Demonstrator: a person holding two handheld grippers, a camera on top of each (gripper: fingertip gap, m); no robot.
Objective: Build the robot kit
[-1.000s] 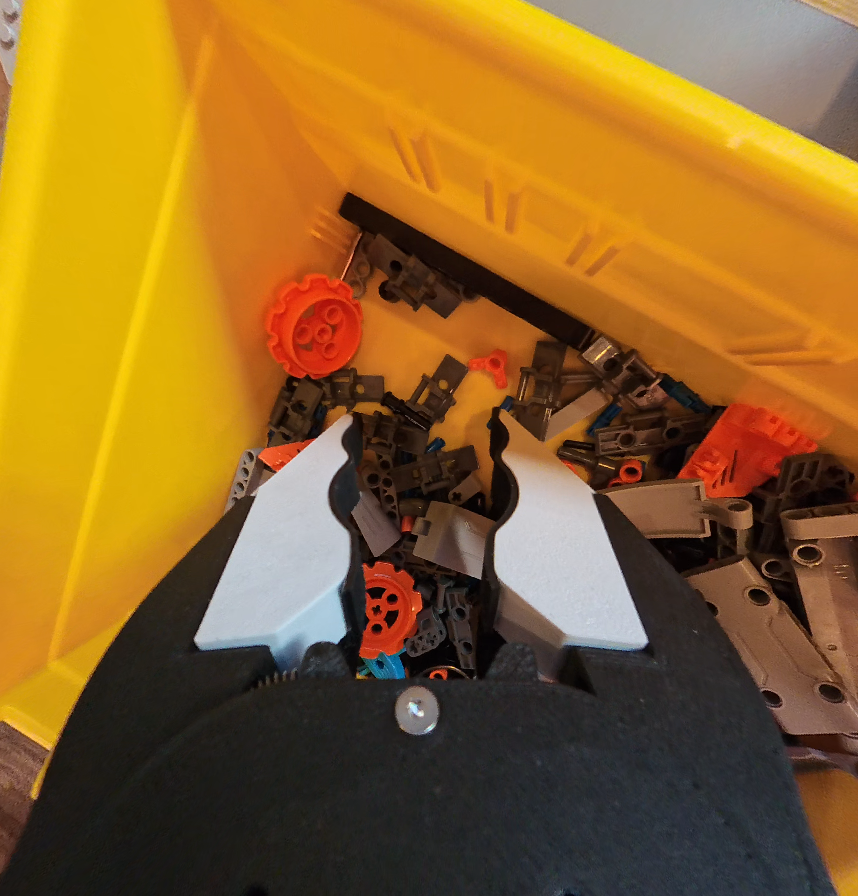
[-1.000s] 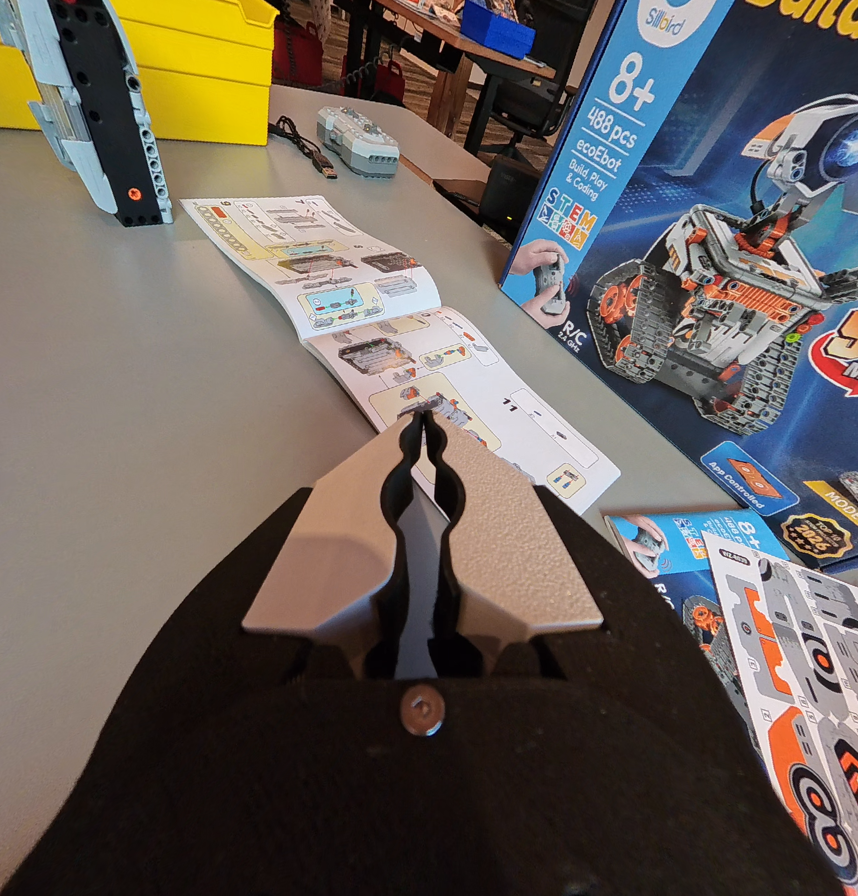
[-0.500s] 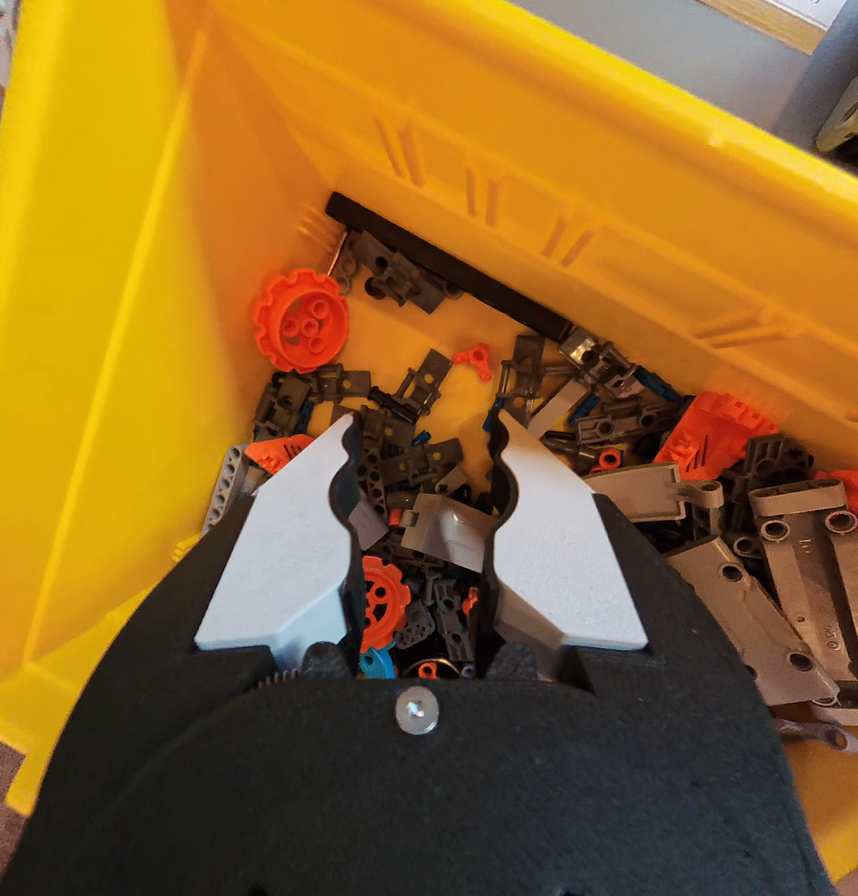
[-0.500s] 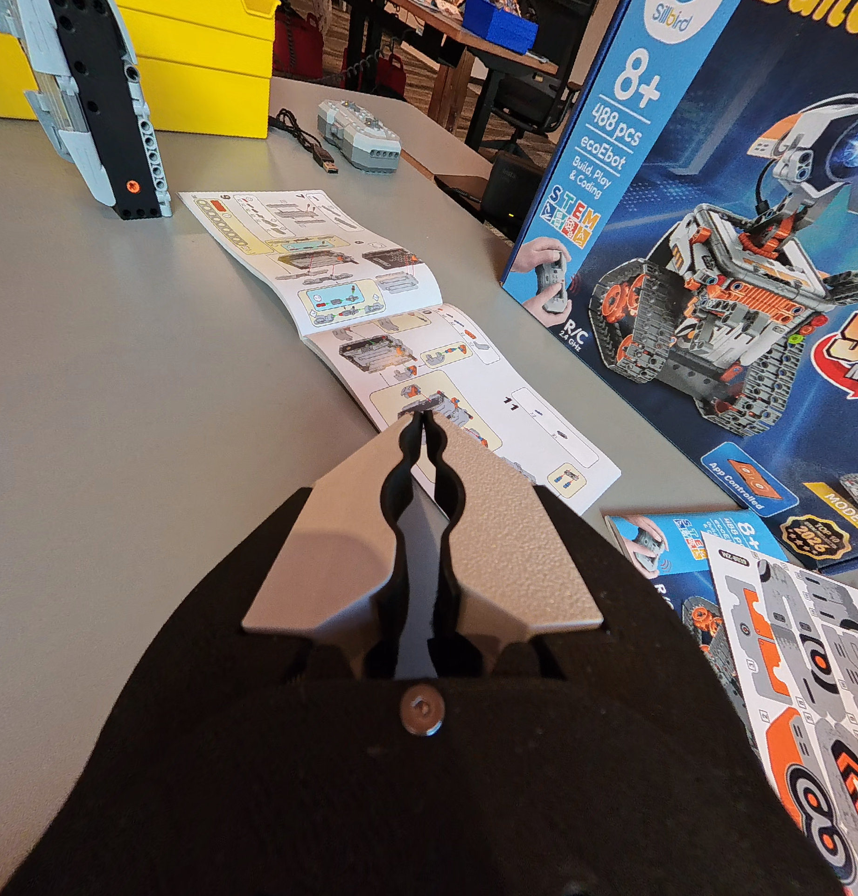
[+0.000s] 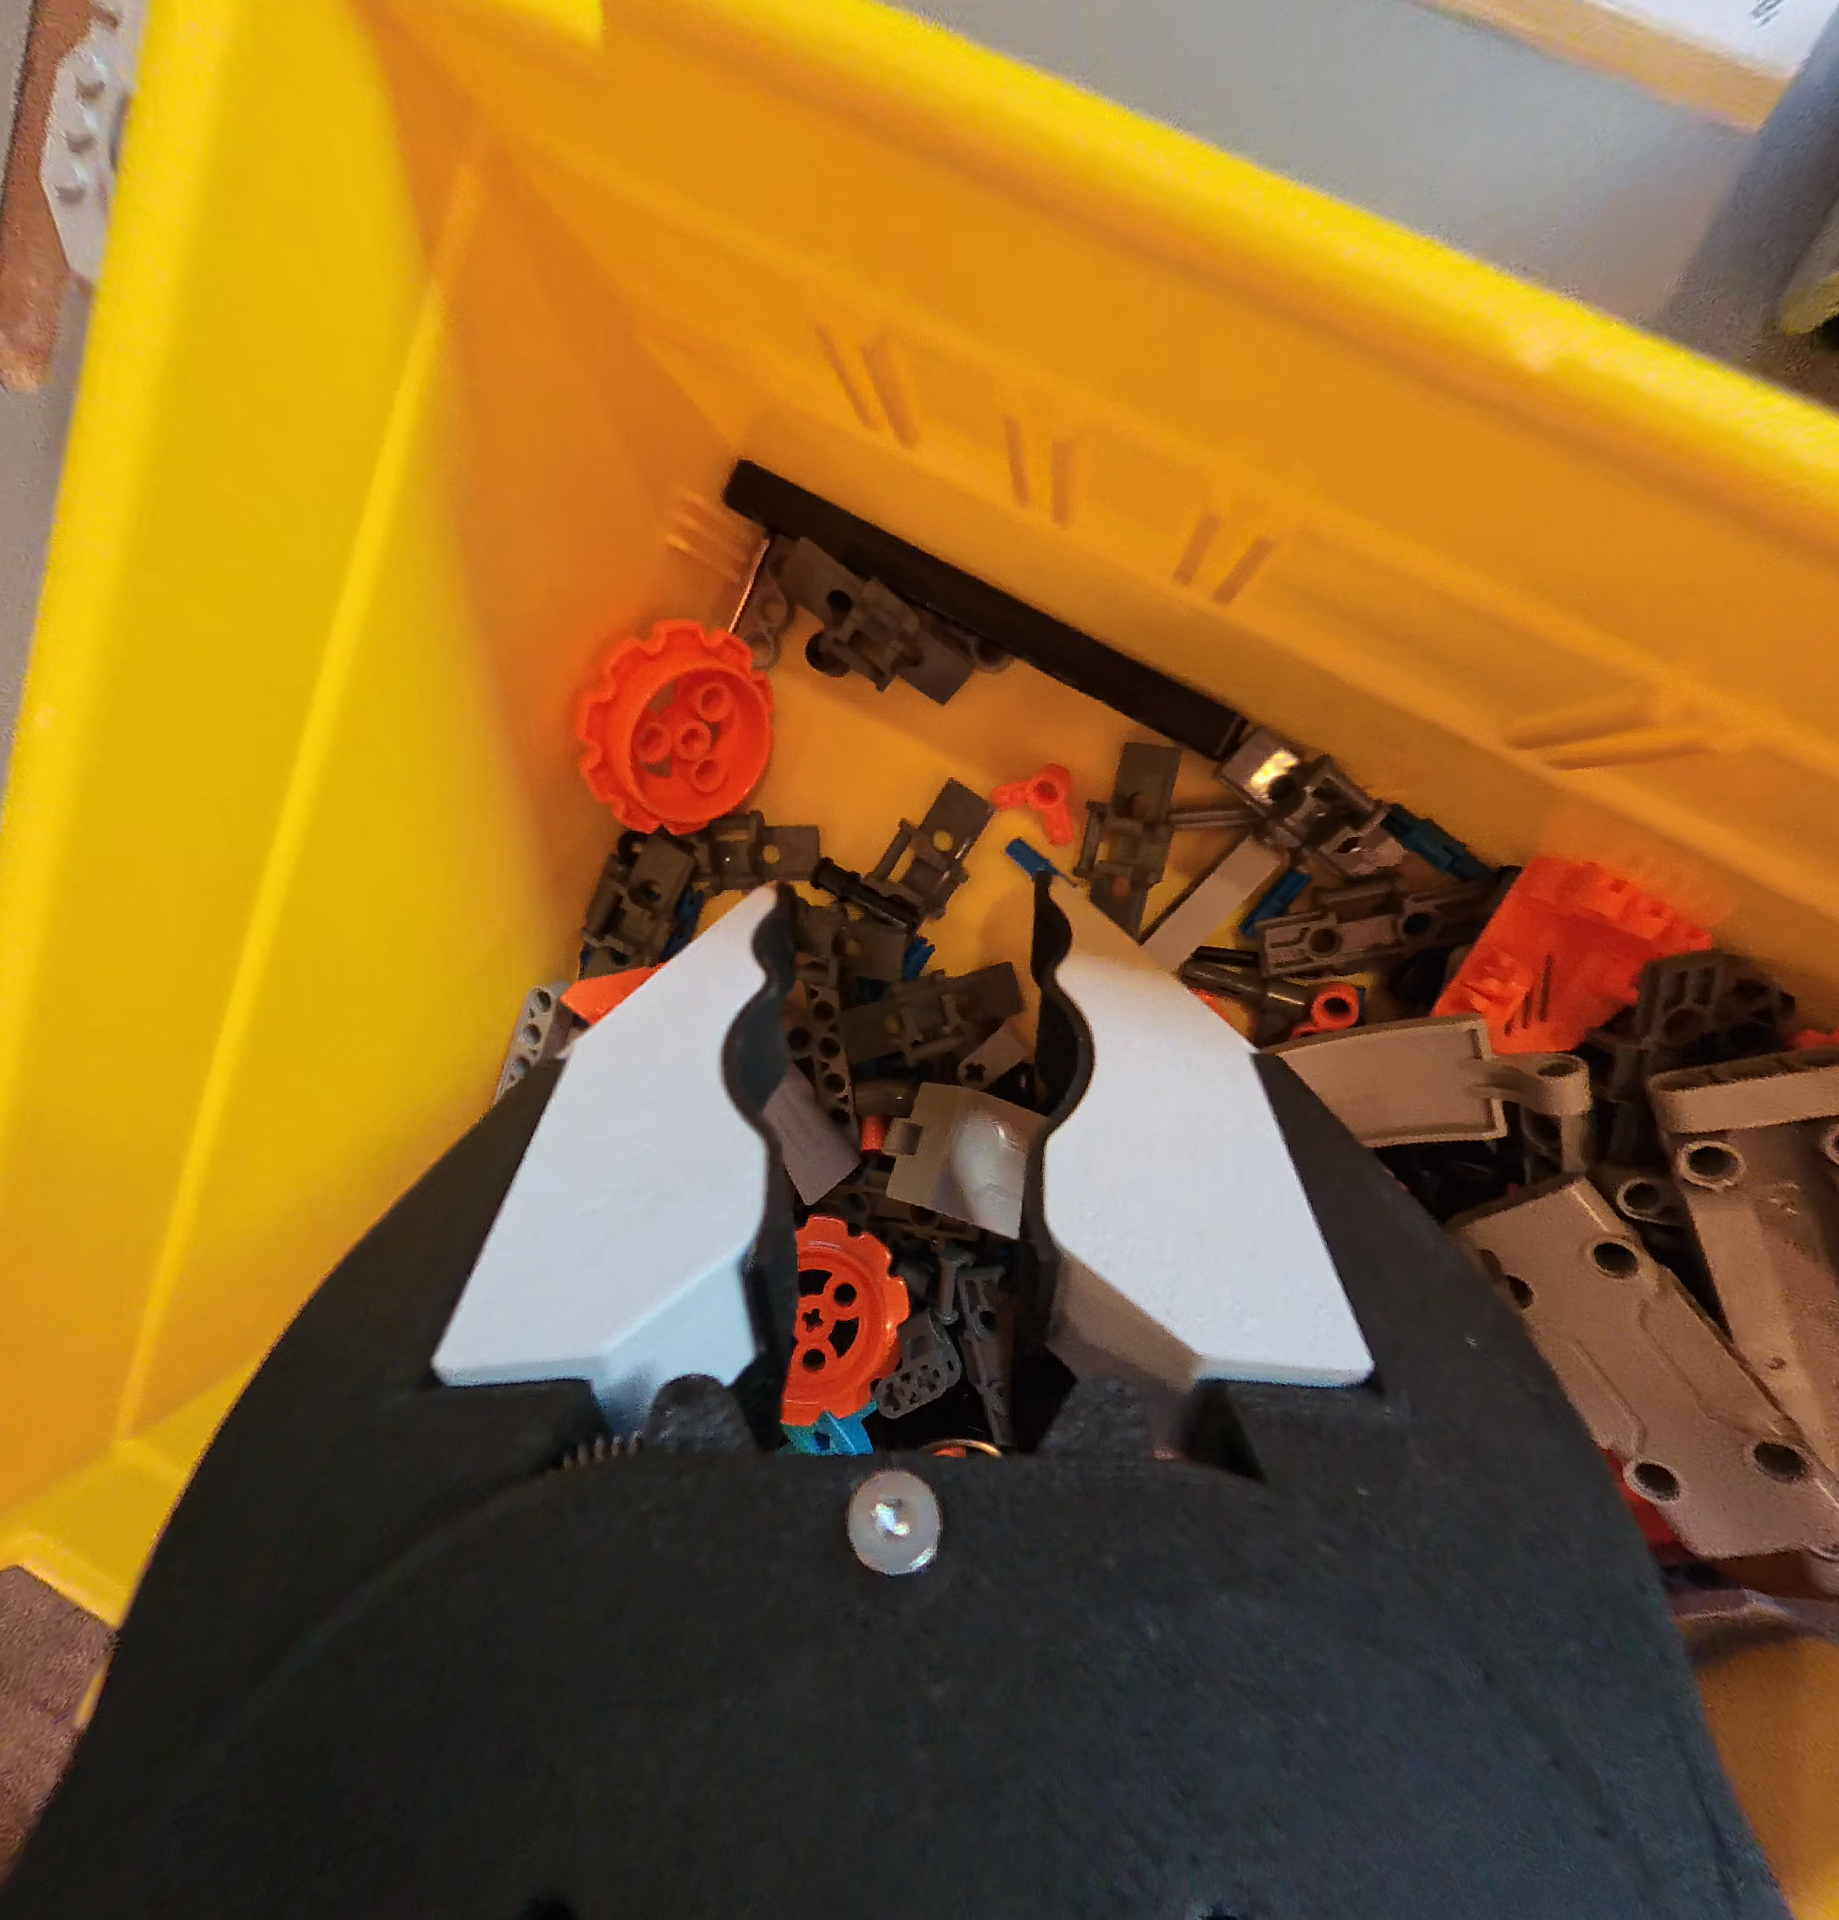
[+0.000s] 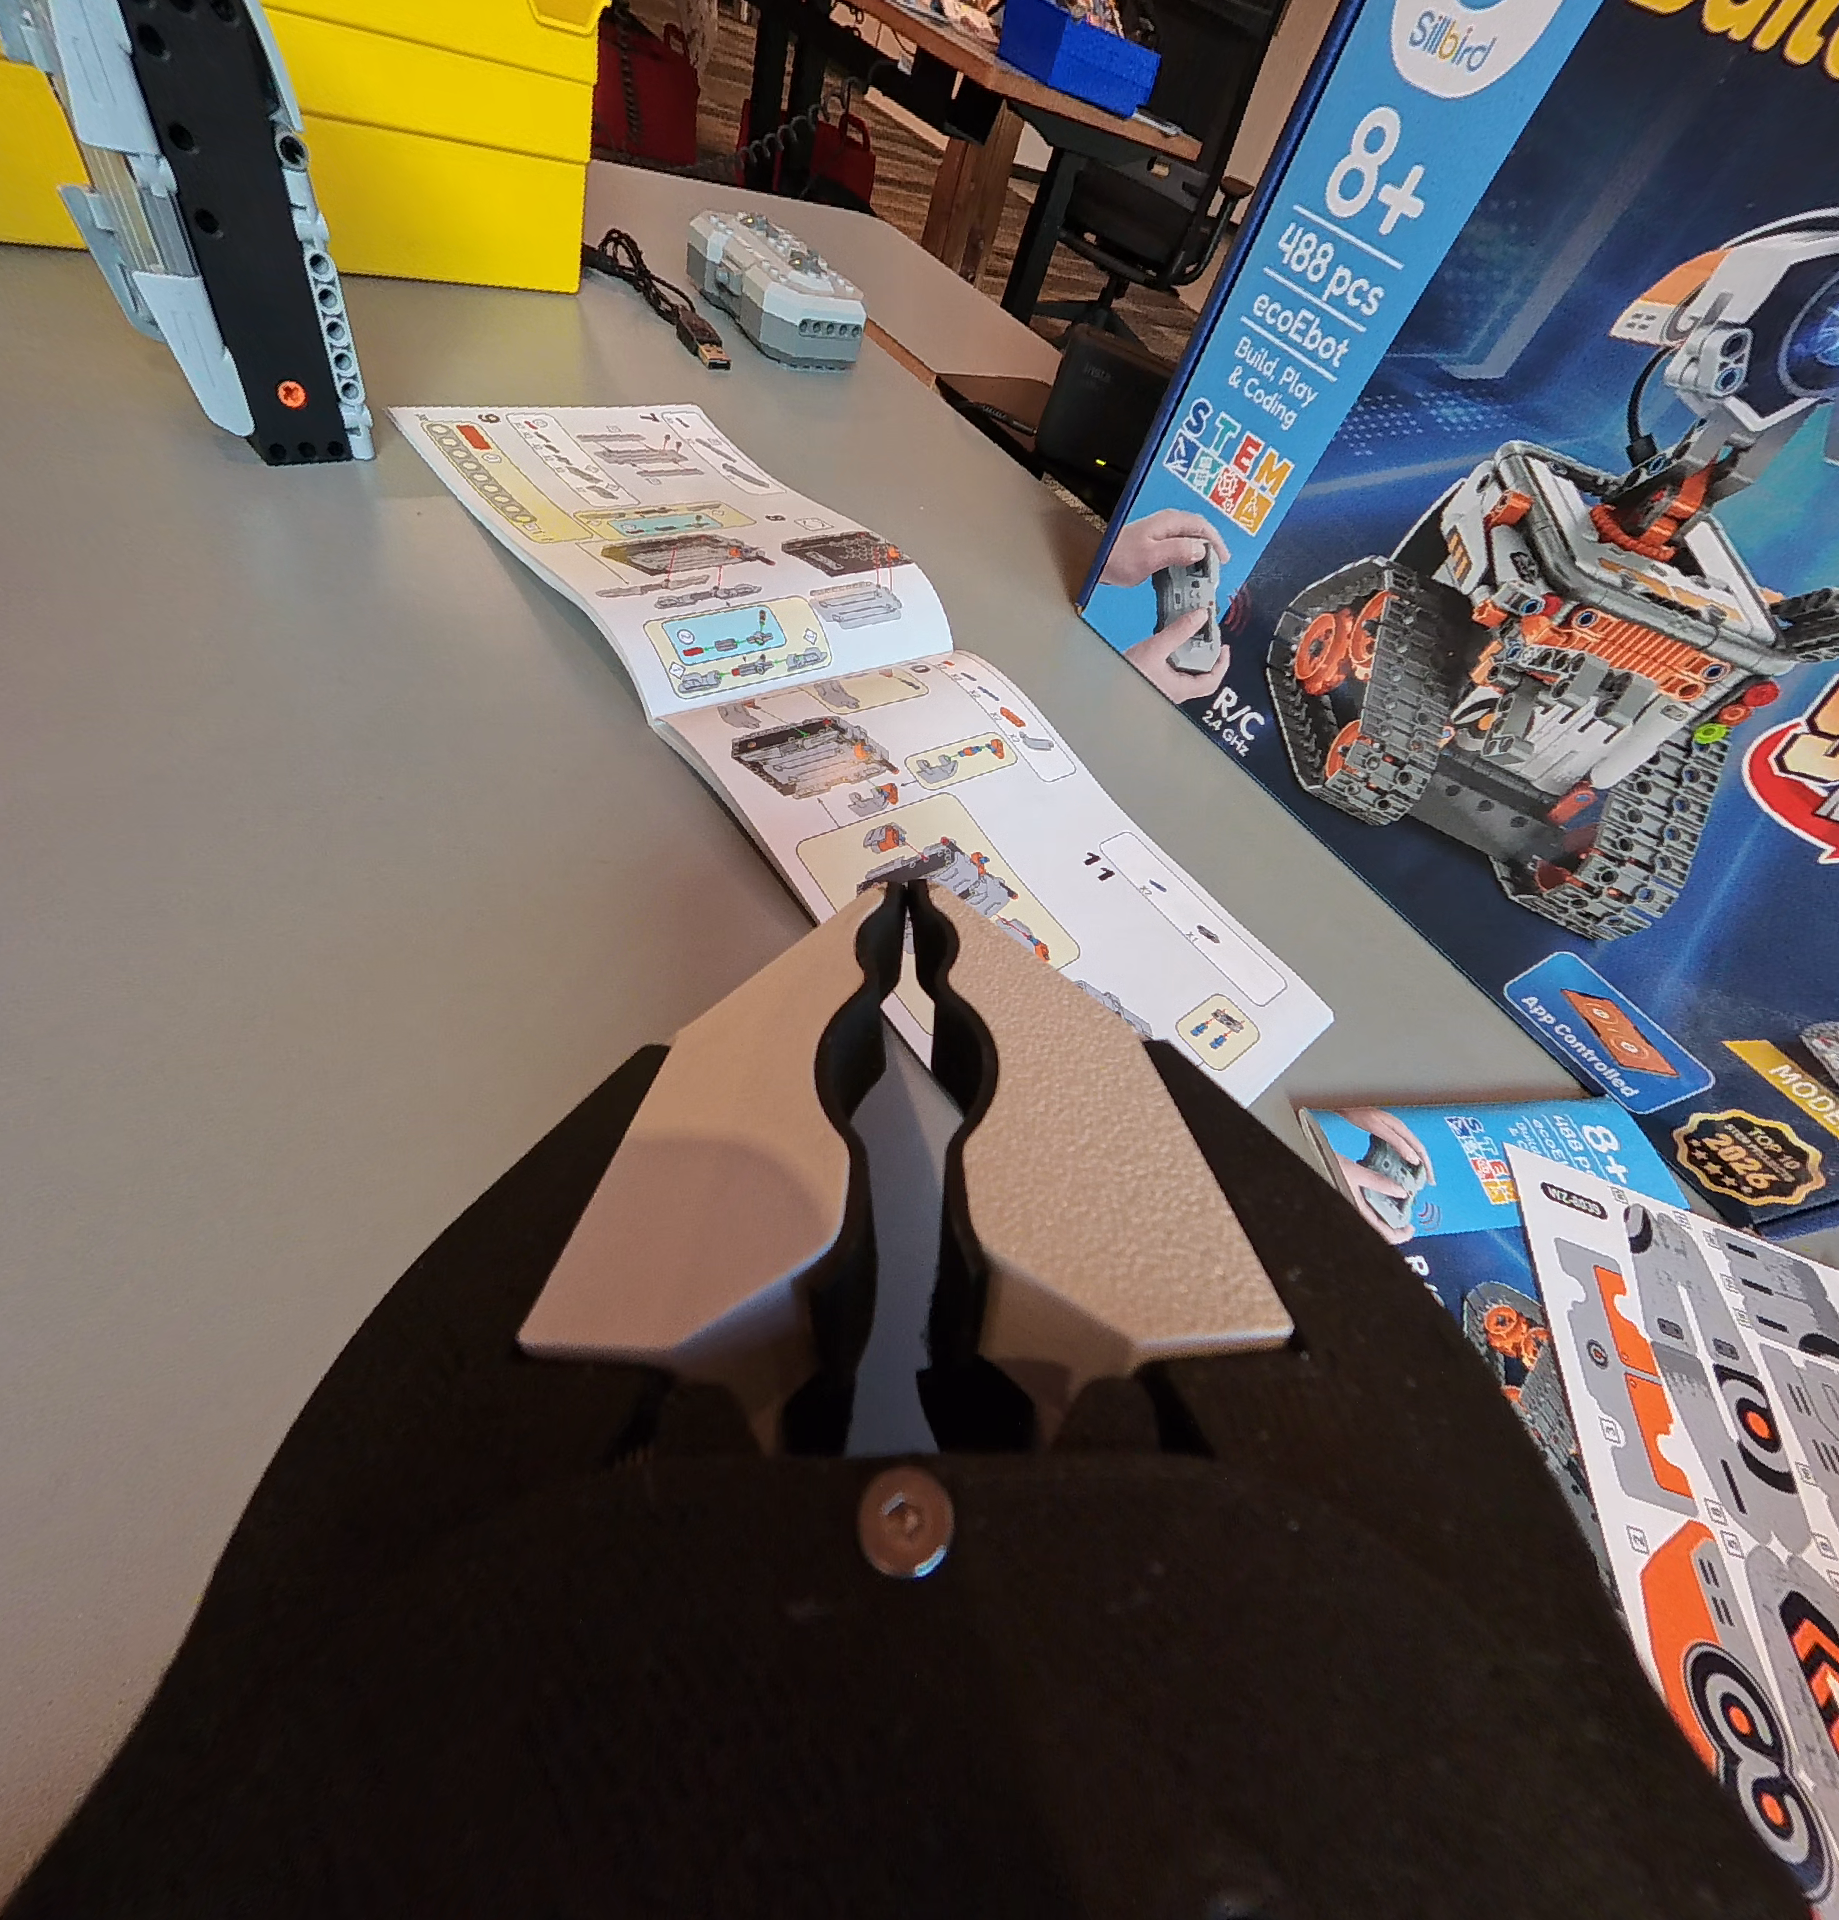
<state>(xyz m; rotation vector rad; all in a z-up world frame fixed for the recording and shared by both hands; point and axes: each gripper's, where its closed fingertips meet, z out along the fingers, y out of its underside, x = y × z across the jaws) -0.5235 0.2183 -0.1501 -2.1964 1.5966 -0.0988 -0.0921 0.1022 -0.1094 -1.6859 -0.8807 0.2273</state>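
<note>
- Grey tabletop (image 6: pixel 271 831) with an open instruction booklet (image 6: pixel 842 717) lying flat; a blue toy box (image 6: pixel 1517 520) stands at 2 o'clock.
- Right gripper (image 6: pixel 904 891) – fingers closed together, holding nothing, tips above the booklet.
- Left gripper (image 5: pixel 910 899) – spread wide and empty, inside a yellow bin (image 5: pixel 271 727) over loose building pieces (image 5: pixel 925 1018); an orange gear wheel (image 5: pixel 674 727) lies at 11 o'clock.

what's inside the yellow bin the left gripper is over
The yellow bin holds loose building pieces: an orange gear wheel, grey curved panels and a long black beam. The left gripper hides whatever lies beneath it.
</note>
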